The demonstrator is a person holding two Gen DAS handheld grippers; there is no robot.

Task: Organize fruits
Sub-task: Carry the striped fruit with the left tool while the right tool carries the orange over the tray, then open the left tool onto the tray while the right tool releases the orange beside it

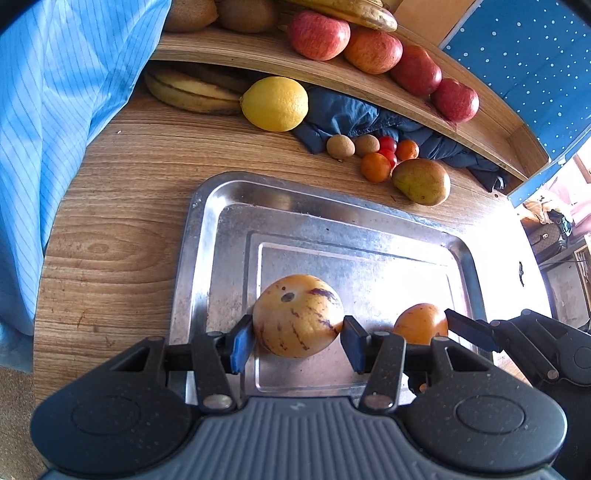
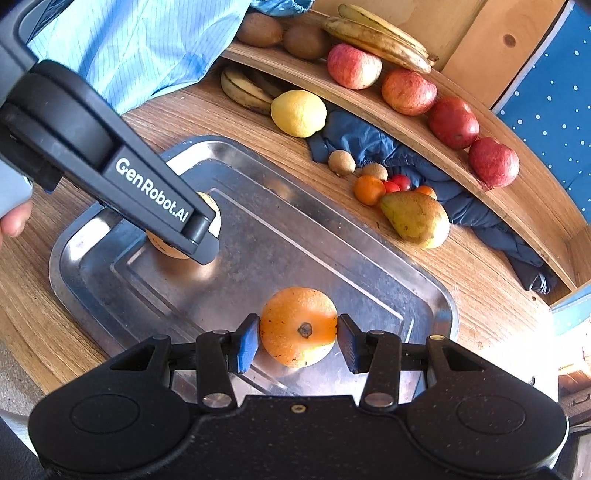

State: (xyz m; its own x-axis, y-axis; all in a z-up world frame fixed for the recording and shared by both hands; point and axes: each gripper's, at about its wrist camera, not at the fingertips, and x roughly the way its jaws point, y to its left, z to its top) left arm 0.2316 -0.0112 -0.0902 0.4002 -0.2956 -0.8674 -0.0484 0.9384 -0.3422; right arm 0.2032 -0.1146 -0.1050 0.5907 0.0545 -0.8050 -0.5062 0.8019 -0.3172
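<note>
While your left gripper (image 1: 298,341) has its blue pads pressed against both sides of the round yellow fruit with purple streaks (image 1: 297,315), that fruit rests on the near part of the rectangular shiny metal tray (image 1: 207,236). Your right gripper (image 2: 298,341) is clamped in the same way on the round orange fruit with a dark stem scar (image 2: 298,325), which sits on the tray's near right part. In the right wrist view, your left gripper's black finger crosses in front of the streaked fruit at the tray's left end.

Beyond the tray, on the wood-grain table (image 1: 110,229), lie a large yellow lemon (image 1: 275,103), brown-spotted bananas (image 1: 192,92) left of it, and a crumpled dark blue cloth (image 1: 347,110). Near the cloth you have two small brown kiwis (image 1: 340,146), small red tomatoes (image 1: 388,144), two small orange tangerines (image 1: 375,167) and a green-yellow pear (image 1: 421,181), the pear just beside a tangerine.

Farther back, a curved wooden shelf (image 1: 258,55) carries four red apples (image 1: 319,35) in a row, with larger brown kiwis (image 2: 260,29) and another yellow banana bunch (image 2: 376,35). Your light blue striped sleeve (image 1: 55,129) fills the left side.
</note>
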